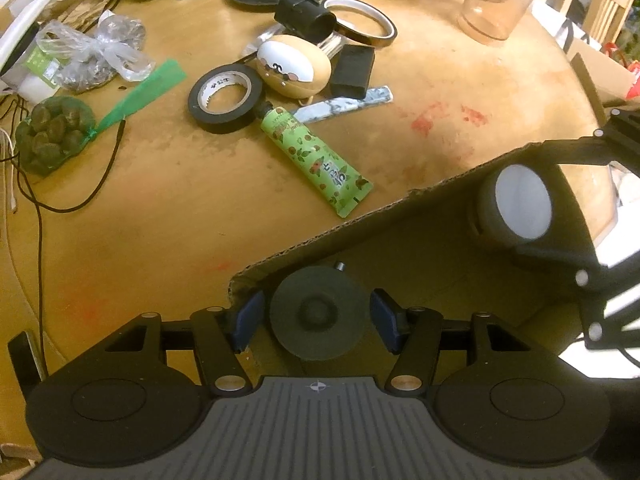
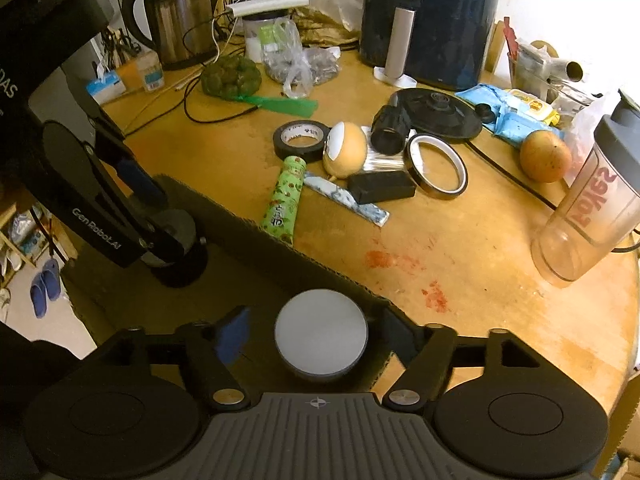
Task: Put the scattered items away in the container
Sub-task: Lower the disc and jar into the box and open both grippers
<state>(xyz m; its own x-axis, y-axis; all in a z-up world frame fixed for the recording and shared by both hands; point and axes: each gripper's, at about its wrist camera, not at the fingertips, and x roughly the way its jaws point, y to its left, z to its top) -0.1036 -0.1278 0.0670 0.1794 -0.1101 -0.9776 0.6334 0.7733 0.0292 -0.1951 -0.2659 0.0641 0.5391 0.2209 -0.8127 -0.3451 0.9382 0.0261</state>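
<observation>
An open cardboard box (image 1: 360, 222) stands at the table's near edge, and both grippers hang over its inside. My left gripper (image 1: 317, 322) is shut on a dark round puck (image 1: 318, 312), with a blue pad against each side. My right gripper (image 2: 316, 338) is open: a black puck with a white face (image 2: 320, 334) sits between the pads with a gap on both sides. On the table beyond the box lie a green tube (image 1: 316, 156), a black tape roll (image 1: 224, 98), a tan egg-shaped case (image 1: 294, 65), a black block (image 1: 353, 70), a black cylinder (image 1: 306, 19) and a marbled strip (image 1: 344, 104).
A thin tape ring (image 2: 436, 166), a black round base (image 2: 434, 114), an orange fruit (image 2: 546, 156) and a clear shaker bottle (image 2: 588, 208) stand to the right. A kettle (image 2: 176, 12), an air fryer (image 2: 428, 20), bagged nuts (image 2: 230, 76) and cables crowd the back.
</observation>
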